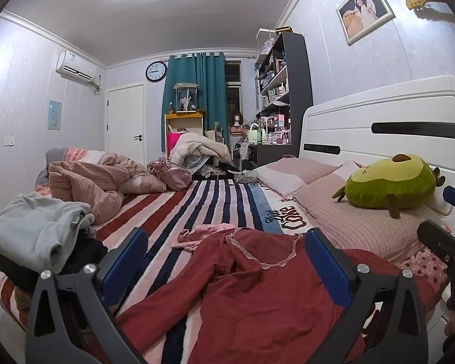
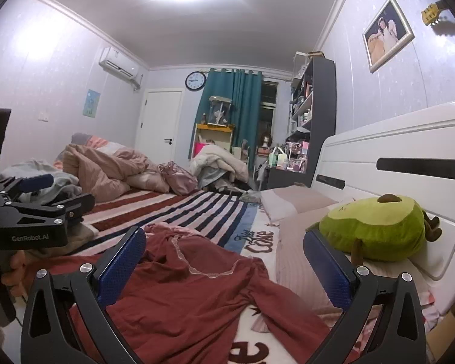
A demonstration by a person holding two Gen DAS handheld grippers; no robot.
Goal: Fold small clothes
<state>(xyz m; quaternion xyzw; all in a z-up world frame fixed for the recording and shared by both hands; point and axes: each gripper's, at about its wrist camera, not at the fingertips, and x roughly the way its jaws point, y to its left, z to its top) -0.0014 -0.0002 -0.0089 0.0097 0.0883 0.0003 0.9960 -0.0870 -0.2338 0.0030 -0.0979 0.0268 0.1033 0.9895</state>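
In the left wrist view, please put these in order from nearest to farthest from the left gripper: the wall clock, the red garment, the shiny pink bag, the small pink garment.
1. Red garment: directly under and between the left gripper's open fingers.
2. Small pink garment: just beyond it, on the striped blanket.
3. Shiny pink bag: mid-bed, left of centre.
4. Wall clock: far wall, beside the teal curtain.
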